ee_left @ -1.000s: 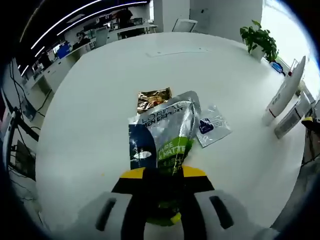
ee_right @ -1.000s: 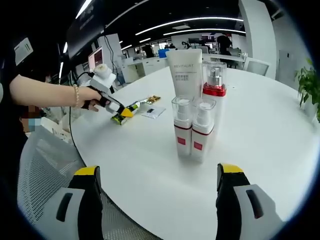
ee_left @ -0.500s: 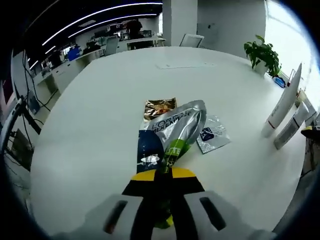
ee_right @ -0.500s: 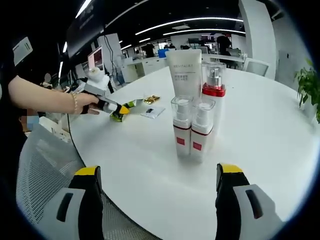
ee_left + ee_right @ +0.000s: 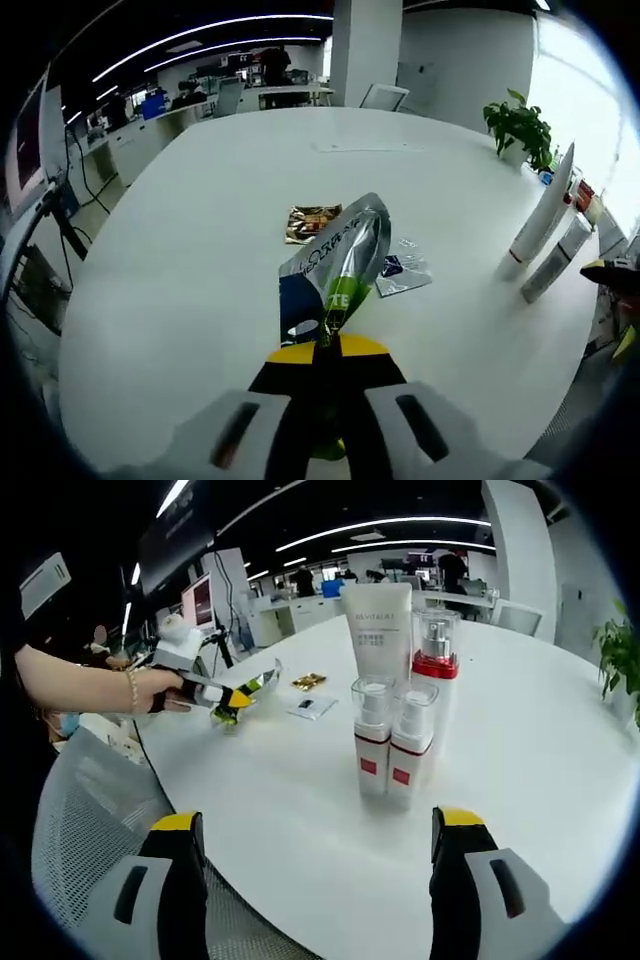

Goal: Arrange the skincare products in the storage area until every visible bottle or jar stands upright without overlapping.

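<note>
The silver, blue and green sachet [image 5: 335, 275] is pinched at its near end by the left gripper [image 5: 328, 372], whose jaws are shut tight on it; a second ago it lay flatter and broad-faced toward the camera, and now it is turned edge-on and lifted off the white worktop [image 5: 200, 220]. Its long axis runs straight away from the left gripper, its far end pointing toward the gold sachet [image 5: 310, 222] and the small clear sachet [image 5: 398, 273], both lying flat on the worktop just beyond it. In the right gripper view the same sachet [image 5: 255, 685] shows as a thin sliver rising from the left gripper [image 5: 232, 698], held in a person's hand [image 5: 165, 690] at the worktop's near left edge. That view also faces the standing group: a white tube [image 5: 377, 630], a red-collared pump bottle [image 5: 436, 660] and two small clear-capped bottles [image 5: 388, 742], all upright and set close together; in the left gripper view they appear side-on at the far right [image 5: 545, 225]. The right gripper [image 5: 312, 880] hangs with its jaws spread wide apart, holding nothing. A potted plant [image 5: 520, 125] stands at the worktop's far edge.
</note>
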A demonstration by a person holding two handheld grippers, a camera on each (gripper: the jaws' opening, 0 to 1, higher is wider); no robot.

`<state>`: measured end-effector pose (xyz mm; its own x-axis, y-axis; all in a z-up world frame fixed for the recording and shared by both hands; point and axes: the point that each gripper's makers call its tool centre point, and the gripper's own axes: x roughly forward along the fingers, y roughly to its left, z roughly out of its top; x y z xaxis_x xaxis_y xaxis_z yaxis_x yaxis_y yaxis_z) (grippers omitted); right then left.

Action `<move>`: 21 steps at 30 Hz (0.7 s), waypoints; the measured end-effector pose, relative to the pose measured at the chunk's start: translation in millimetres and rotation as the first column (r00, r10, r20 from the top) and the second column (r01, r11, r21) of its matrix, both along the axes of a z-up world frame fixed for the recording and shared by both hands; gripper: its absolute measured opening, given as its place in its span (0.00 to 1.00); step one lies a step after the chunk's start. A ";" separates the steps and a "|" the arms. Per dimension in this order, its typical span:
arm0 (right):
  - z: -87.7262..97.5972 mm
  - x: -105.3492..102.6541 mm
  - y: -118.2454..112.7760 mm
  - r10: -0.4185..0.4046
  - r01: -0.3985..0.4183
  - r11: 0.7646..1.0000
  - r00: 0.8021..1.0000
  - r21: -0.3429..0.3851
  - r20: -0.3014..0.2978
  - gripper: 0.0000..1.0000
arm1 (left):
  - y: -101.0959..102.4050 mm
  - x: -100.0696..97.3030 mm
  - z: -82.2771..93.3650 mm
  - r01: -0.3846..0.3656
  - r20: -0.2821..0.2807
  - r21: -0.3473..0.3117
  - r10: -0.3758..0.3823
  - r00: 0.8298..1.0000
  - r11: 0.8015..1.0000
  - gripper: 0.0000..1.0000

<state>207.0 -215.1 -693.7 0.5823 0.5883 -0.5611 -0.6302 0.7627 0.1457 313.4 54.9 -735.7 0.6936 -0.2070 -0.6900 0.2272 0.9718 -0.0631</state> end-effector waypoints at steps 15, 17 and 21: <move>7.1 -4.1 8.8 0.037 -0.037 0.999 0.999 0.029 0.017 0.91 | -7.3 -24.4 34.2 0.037 0.058 -0.022 -0.036 0.998 0.999 0.00; 7.5 -4.2 9.5 0.040 -0.041 0.999 0.999 0.032 0.018 0.91 | -10.1 -31.3 38.4 0.039 0.066 -0.024 -0.037 0.997 0.999 0.00; 8.1 -4.4 10.8 0.048 -0.049 0.998 0.999 0.037 0.023 0.91 | -12.3 -34.9 43.6 0.043 0.074 -0.032 -0.041 0.996 0.999 0.00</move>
<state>202.6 -204.3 -685.6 0.5643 0.6366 -0.5256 -0.6697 0.7253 0.1594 278.5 42.6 -692.0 0.7322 -0.2588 -0.6300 0.2729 0.9590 -0.0768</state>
